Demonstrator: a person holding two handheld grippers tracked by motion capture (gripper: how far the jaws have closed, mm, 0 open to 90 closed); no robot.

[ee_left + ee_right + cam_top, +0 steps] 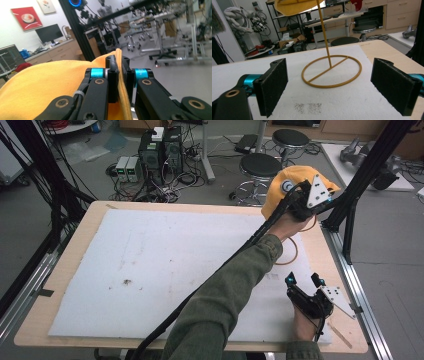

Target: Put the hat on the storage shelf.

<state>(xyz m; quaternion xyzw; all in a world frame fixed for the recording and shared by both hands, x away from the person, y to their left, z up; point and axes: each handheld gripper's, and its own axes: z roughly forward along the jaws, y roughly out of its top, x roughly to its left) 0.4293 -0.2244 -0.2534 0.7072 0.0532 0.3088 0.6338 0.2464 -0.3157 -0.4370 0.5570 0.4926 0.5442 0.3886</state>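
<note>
So the left claw point(300, 200) is up at the far right corner of the bench, and it's clamped down tight on the edge of a yellow-orange fabric cap point(287, 187). In the left gripper view the cap point(45, 85) bulges out to one side of the jaws and its rim runs straight up between them, pinched, no gap at all. The person's arm in an olive green sleeve point(225, 290) reaches diagonally across the bench to get there.

The cap sits up in the air on top of a thin yellow wire stand with a round ring base point(332, 71). From the right gripper view the upright rod climbs from the crossbar of the ring to the cap point(294, 6) overhead. The ring lies flat on the white foam sheet point(150, 265) that covers most of the light wooden bench point(75, 245).

The right claw point(305, 281) is down low at the near right of the bench, jaws spread wide apart with nothing in them, pointing at the ring base, which sits a little way ahead of it. There's a grey smudge point(308, 108) on the foam between the jaws.
</note>
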